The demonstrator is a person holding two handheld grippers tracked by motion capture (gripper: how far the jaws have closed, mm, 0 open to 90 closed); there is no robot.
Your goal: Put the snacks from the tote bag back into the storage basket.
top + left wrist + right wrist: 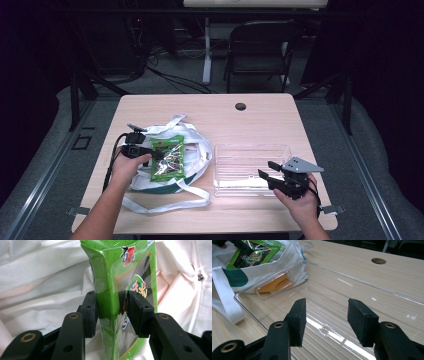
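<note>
Centrally, a light wooden table [260,112] carried a white cloth bag [197,150] with long straps on its left half and a clear plastic tray [250,152] on its right half, the two just beside each other. A green snack packet [169,157] lay on top of the bag, printed with bright lettering and showing dark contents through a clear window.

From the bottom of the high view came two forearms. The left claw [156,154] reached in from the left at the packet's left edge. In the left gripper view, the left claw [110,312] had the packet [117,272] standing edge-on between its two black jaws, both pads pressed against the crinkled film, so it was gripping the packet. White cloth [37,290] of the bag spread behind it.

The right claw [266,170] hovered at the tray's near right corner, held by the person's right hand [300,202]. In the right gripper view, the right claw [327,320] stood wide with nothing between its jaws, looking across the tray's clear floor [317,305]. Beyond the tray's far wall lay the bag [287,260] with a dark green patch and the packet [254,253] on it. A round hole [378,261] sat in the tabletop farther off.
</note>
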